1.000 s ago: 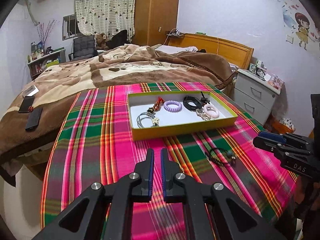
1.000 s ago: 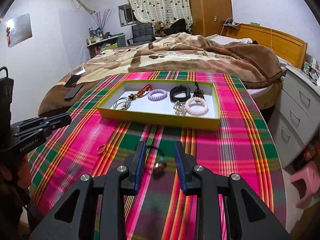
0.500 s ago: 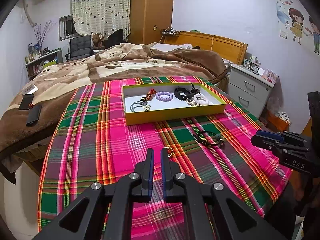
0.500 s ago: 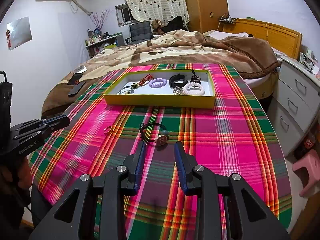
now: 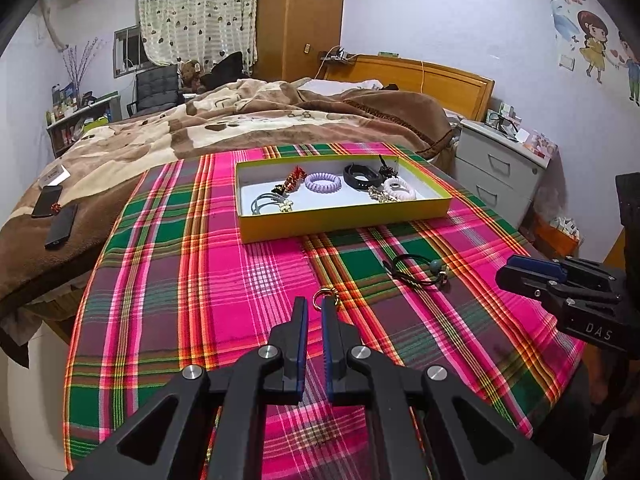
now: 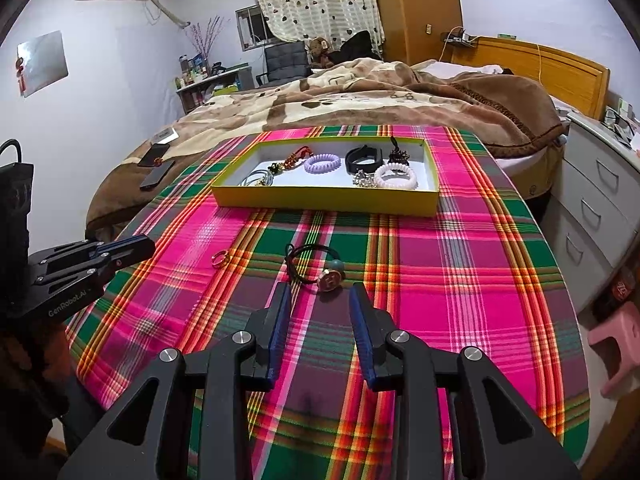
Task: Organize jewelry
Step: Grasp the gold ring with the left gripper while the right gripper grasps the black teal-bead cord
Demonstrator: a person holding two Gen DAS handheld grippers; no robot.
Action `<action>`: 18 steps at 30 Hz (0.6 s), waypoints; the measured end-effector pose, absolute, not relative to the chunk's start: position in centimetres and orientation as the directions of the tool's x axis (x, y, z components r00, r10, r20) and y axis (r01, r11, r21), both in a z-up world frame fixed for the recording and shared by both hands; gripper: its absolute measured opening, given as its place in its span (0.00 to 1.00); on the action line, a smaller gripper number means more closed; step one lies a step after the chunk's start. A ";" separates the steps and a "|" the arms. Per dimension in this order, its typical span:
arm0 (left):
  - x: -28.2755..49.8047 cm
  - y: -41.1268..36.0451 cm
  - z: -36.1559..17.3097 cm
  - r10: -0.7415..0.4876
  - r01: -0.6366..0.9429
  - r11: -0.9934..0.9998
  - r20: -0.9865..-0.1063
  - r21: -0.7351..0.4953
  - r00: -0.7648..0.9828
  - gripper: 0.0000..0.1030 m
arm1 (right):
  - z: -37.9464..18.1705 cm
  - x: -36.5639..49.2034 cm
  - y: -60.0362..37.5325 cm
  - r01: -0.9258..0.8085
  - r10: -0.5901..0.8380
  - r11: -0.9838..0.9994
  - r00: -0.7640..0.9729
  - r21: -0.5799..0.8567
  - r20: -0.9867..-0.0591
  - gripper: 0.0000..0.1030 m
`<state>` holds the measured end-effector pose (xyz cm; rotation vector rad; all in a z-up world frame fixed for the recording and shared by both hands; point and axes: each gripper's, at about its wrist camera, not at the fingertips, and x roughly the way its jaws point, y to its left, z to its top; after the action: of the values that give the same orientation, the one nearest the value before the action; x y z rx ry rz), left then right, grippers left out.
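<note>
2 loose pieces: gold ring [image 5: 325, 298] just ahead of left gripper [image 5: 314, 305], jaws nearly together, empty; black cord bracelet [image 6: 316, 266] just ahead of right gripper [image 6: 318, 294], jaws apart.

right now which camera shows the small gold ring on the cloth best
The right wrist view: the gold ring lies clear on the plaid cloth, whole outline visible. In the left wrist view the ring sits just beyond the left gripper, partly hidden behind its tips.

A home bedroom: bed [image 5: 280, 120], wardrobe [image 5: 300, 20], curtained window [image 5: 196, 24].
</note>
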<state>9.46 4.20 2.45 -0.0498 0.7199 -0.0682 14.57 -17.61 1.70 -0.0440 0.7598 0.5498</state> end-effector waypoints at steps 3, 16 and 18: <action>10.2 4.1 2.0 -0.091 0.056 0.996 -0.666 -0.074 0.740 0.15 | 1.1 15.2 -17.2 -0.492 0.455 0.857 0.579 0.156 -0.677 0.31; 14.4 2.3 -0.6 -0.117 0.111 0.992 -0.752 -0.058 0.649 0.24 | -0.8 17.8 -15.7 -0.503 0.431 0.853 0.530 0.138 -0.730 0.41; 14.9 2.1 -1.0 -0.113 0.114 0.992 -0.764 -0.052 0.636 0.26 | -1.1 18.3 -15.4 -0.505 0.426 0.852 0.519 0.136 -0.741 0.41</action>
<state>14.85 2.07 -1.04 0.0012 0.8724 -0.1292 18.33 -15.44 -1.09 -0.1009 0.8600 0.5594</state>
